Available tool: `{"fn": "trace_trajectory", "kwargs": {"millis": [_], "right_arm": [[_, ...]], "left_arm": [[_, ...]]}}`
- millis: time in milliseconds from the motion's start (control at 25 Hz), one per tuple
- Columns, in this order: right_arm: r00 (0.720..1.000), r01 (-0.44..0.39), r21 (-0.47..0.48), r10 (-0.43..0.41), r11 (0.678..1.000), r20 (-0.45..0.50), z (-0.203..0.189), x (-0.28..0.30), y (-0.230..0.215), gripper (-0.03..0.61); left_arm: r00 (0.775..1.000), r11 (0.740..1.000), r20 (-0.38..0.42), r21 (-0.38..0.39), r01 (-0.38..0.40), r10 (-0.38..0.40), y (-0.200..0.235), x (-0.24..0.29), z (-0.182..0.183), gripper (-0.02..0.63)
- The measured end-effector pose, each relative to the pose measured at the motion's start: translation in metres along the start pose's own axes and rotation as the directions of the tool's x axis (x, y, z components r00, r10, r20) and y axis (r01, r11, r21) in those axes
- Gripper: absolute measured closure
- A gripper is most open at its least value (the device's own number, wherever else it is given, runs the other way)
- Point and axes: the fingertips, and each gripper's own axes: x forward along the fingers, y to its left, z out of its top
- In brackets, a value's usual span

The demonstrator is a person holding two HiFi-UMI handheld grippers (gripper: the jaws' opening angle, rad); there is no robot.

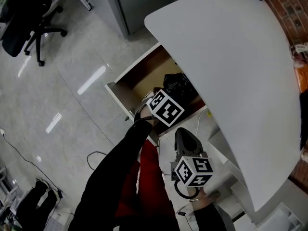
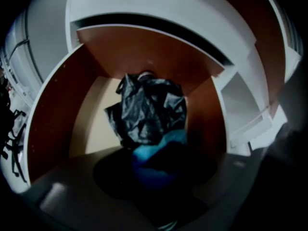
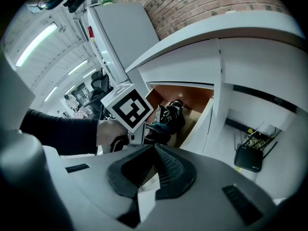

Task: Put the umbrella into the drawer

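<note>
A: Nearest first. Right gripper [image 3: 155, 149]?
B: Jaws pressed together, nothing between them. It sits near side of everything else and is aimed toward the drawer [image 1: 118, 91].
A: Left gripper [image 2: 156, 150]?
B: Just beyond the right one, reached over the drawer's front edge. Blue pads [image 2: 144, 153] clamped on the umbrella [image 2: 150, 110].
A: Umbrella's position?
B: Folded, with crumpled black fabric. It is inside the open drawer, over the pale floor and between the brown side walls. Whether it rests on that floor, cannot tell.
A: Beyond that?
B: White desk top [image 1: 231, 57] overhangs the drawer's far part. Black router [image 3: 250, 159] with cables under the desk, right of the drawer. Far left, a black office chair [image 1: 24, 23] on the glossy grey floor [image 1: 72, 71], well apart from the desk.
</note>
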Motion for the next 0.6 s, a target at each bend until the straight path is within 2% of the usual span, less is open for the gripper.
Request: {"fn": "trace_trajectory", "kwargs": {"millis": [600], "right_arm": [[0.991,0.069,0.046,-0.063,0.997,-0.118,-0.015,0.018,-0.011,0.568]], "left_arm": [[1.0,1.0,-0.026,0.007,-0.001,0.001,0.007,0.022,-0.007,0.357]]}}
